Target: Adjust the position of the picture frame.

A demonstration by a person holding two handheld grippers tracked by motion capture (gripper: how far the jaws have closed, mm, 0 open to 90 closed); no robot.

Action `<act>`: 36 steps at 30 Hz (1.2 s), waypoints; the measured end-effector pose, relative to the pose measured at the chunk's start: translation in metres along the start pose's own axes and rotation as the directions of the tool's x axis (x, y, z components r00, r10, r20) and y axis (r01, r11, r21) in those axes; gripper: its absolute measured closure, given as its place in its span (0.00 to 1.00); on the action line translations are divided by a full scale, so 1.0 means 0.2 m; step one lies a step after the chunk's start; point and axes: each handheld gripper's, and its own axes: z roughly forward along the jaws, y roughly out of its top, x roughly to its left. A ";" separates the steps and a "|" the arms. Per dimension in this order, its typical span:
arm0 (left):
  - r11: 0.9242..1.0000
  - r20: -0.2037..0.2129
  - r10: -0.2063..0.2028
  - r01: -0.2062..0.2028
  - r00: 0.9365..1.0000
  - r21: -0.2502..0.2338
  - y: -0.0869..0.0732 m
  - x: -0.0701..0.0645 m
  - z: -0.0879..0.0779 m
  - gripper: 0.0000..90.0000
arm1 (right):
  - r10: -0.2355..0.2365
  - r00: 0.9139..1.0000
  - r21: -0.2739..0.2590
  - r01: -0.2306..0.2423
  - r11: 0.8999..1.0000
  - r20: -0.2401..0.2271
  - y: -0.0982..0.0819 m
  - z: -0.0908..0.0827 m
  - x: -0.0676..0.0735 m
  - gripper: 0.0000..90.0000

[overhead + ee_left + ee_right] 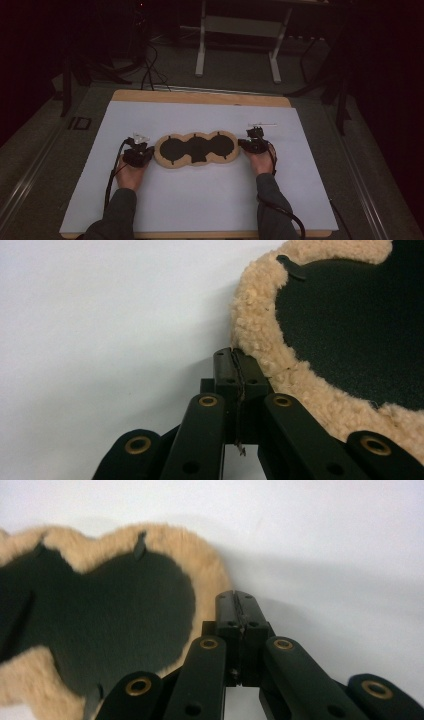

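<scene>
Fingers pressed together, the left gripper point(141, 151) sits at the left end of the fleece-edged mat point(196, 149) in mid-frame, while the right gripper point(250, 144) (likewise closed, empty) flanks its right end, probably poised to lift it.

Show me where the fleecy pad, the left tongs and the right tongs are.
fleecy pad point(196, 162): high view, on its tan fleece border at the near edge.
left tongs point(235, 358): left gripper view, at the shut tips beside the pad's edge.
right tongs point(236, 600): right gripper view, at the shut tips beside the pad's edge.
</scene>
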 end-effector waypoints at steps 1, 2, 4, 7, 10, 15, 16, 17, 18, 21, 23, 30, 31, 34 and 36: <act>1.000 0.002 -0.002 0.002 1.000 0.002 0.01 0.00 0.01 1.00 | 0.010 1.000 -0.002 -0.010 1.000 -0.006 0.01 0.00 -0.01 1.00; 1.000 0.005 -0.006 0.006 1.000 0.003 0.01 -0.01 0.01 1.00 | 0.031 0.999 -0.003 -0.031 1.000 -0.010 0.02 0.00 -0.02 1.00; 1.000 0.006 -0.006 0.006 1.000 0.005 0.02 -0.01 0.02 1.00 | 0.064 0.998 0.002 -0.064 0.998 -0.006 0.03 0.01 -0.04 1.00; 1.000 0.001 -0.007 0.007 1.000 0.015 0.04 -0.02 0.03 1.00 | 0.092 0.996 0.018 -0.092 0.996 0.001 0.01 0.02 -0.07 1.00; 1.000 -0.003 -0.010 0.010 1.000 0.021 0.05 -0.03 0.04 1.00 | 0.113 0.993 0.027 -0.112 0.993 -0.034 -0.01 0.03 -0.10 1.00; 1.000 0.022 -0.026 0.026 0.999 0.018 0.06 -0.01 0.05 1.00 | 0.069 0.997 0.051 -0.067 0.996 -0.041 -0.02 0.01 -0.09 1.00; 1.000 0.036 -0.012 0.011 0.999 0.025 0.07 0.00 0.06 1.00 | 0.061 0.997 0.060 -0.059 0.997 -0.044 -0.02 0.00 -0.09 1.00; 1.000 0.037 -0.008 0.007 0.999 0.025 0.07 0.01 0.06 1.00 | 0.046 0.997 0.084 -0.040 0.996 -0.063 -0.03 -0.02 -0.10 1.00; 1.000 0.035 -0.008 0.007 0.999 0.028 0.08 0.01 0.06 1.00 | 0.034 0.997 0.090 -0.028 0.996 -0.069 -0.03 -0.03 -0.10 1.00; 1.000 0.028 -0.013 0.013 1.000 0.026 0.08 0.00 0.07 1.00 | 0.029 0.996 0.092 -0.020 0.996 -0.090 -0.06 -0.05 -0.10 1.00; 1.000 0.027 -0.005 0.005 1.000 0.024 0.08 0.00 0.07 1.00 | 0.029 0.995 0.094 -0.020 0.995 -0.097 -0.07 -0.06 -0.10 1.00; 1.000 0.026 0.006 -0.007 1.000 0.025 0.08 0.00 0.07 1.00 | 0.052 0.997 0.053 -0.049 0.997 -0.057 -0.05 -0.04 -0.09 1.00; 1.000 0.026 0.004 -0.004 1.000 0.024 0.08 0.00 0.07 1.00 | 0.064 0.997 0.043 -0.061 0.997 -0.050 -0.04 -0.03 -0.09 1.00; 1.000 0.036 -0.001 0.001 0.999 0.023 0.08 0.01 0.07 1.00 | 0.090 0.995 0.026 -0.089 0.996 -0.039 -0.03 -0.01 -0.09 1.00; 1.000 0.053 -0.012 0.011 0.999 0.011 0.07 0.02 0.07 1.00 | 0.111 0.993 0.019 -0.110 0.994 -0.049 -0.02 0.00 -0.10 1.00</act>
